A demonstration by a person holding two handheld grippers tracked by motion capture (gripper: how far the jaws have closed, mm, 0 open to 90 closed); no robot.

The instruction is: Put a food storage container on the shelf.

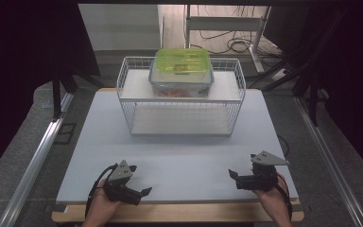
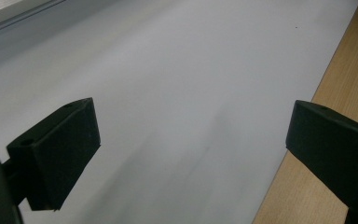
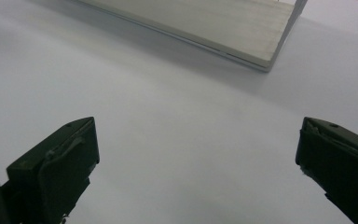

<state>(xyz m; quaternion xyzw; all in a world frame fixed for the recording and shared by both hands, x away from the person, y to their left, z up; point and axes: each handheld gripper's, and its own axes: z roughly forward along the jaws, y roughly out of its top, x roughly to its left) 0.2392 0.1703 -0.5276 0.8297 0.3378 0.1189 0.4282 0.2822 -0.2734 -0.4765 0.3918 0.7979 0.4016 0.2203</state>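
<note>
Container (image 1: 181, 72) on rack (image 1: 131, 101), well beyond | left gripper (image 1: 139, 182), right gripper (image 1: 241, 168): jaws apart

The desk (image 1: 179, 161) has a smooth, matt pale top with a bare wood edge. On it stands a white wire rack (image 1: 181, 97) with matt boards, carrying a clear glossy plastic container (image 1: 181, 80) with a translucent green lid (image 1: 182, 60). Each gripper is matt black plastic.
</note>
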